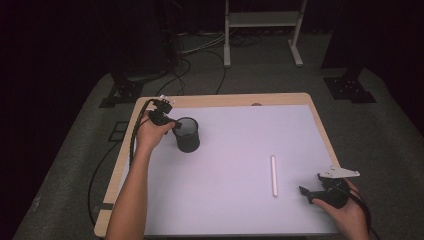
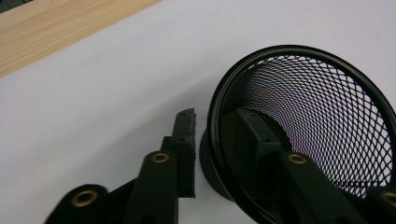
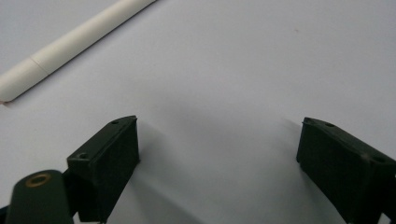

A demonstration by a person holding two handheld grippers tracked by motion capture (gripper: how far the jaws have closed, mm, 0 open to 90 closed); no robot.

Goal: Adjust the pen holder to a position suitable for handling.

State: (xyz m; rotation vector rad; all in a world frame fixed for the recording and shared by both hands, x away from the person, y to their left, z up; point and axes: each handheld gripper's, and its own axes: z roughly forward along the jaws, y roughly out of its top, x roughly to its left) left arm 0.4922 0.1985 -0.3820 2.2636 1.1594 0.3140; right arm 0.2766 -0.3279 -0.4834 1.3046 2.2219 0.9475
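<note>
A black mesh pen cup (image 1: 186, 134) stands upright on the white sheet at the left. My left gripper (image 1: 176, 127) reaches it from the left and straddles its near wall. In the left gripper view the cup (image 2: 327, 116) has one jaw inside it and the other outside, with a thin gap still showing between the outer pad and the rim, so my left gripper (image 2: 217, 116) is not clamped. A white pen (image 1: 273, 175) lies on the sheet at the right. My right gripper (image 1: 310, 184) rests just right of it, open and holding nothing (image 3: 219, 126), with the pen (image 3: 70, 39) at the upper left.
A white sheet (image 1: 240, 150) covers most of the wooden table (image 1: 225, 99), whose bare edge shows at the back and left. Cables trail from both grippers. Beyond the table are a dark floor, stand bases and a white frame (image 1: 262, 30).
</note>
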